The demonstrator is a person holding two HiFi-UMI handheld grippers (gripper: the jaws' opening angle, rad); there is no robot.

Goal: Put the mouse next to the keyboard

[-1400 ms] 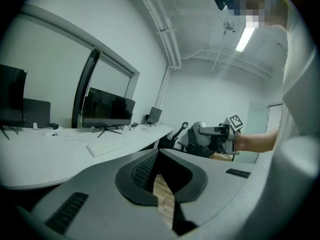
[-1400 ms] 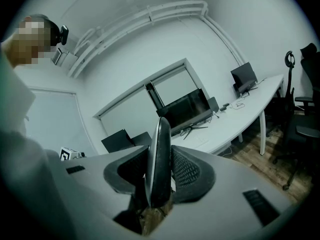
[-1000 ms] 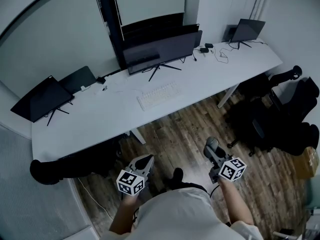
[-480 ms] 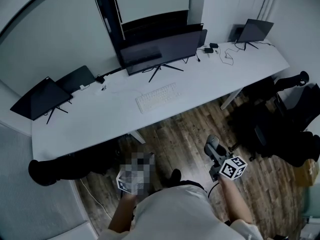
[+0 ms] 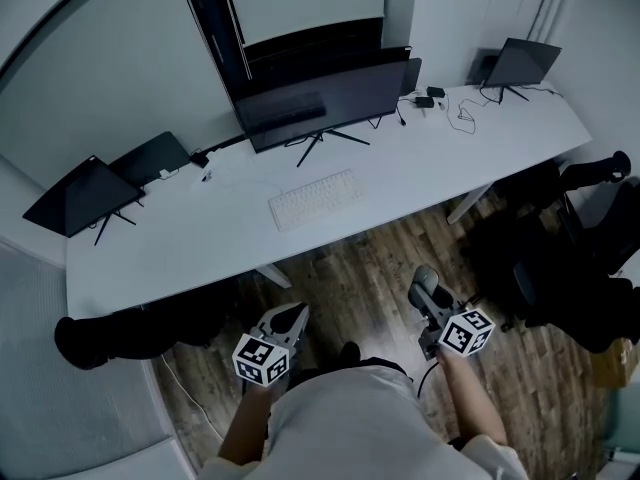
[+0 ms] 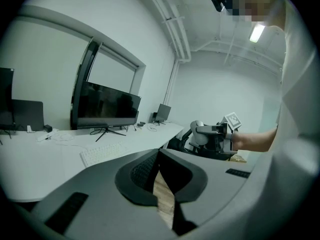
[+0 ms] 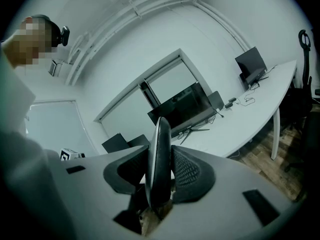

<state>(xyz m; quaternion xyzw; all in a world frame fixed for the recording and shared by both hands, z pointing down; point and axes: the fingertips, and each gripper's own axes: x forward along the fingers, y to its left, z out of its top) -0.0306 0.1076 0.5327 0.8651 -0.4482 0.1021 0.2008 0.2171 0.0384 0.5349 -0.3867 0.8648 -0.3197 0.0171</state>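
Note:
A white keyboard (image 5: 314, 199) lies near the front edge of the long white desk (image 5: 180, 243), in front of a wide dark monitor (image 5: 320, 103). I stand back from the desk over the wooden floor. My right gripper (image 5: 425, 288) is shut on a grey and black mouse (image 5: 424, 278), which stands on edge between its pads in the right gripper view (image 7: 161, 134). My left gripper (image 5: 293, 318) is held level beside it, shut and with nothing in it (image 6: 159, 156). The left gripper view shows the keyboard (image 6: 102, 153) and the right gripper (image 6: 200, 134) with the mouse.
Two dark screens (image 5: 90, 193) stand on the desk's left end, and a small one (image 5: 525, 60) with cables at its right end. Black office chairs (image 5: 570, 258) crowd the floor at the right. A dark chair base (image 5: 110, 333) sits under the desk's left part.
Both grippers have been carried a little closer to the desk, side by side. The mouse stays clamped in the right jaws; the left jaws stay closed.

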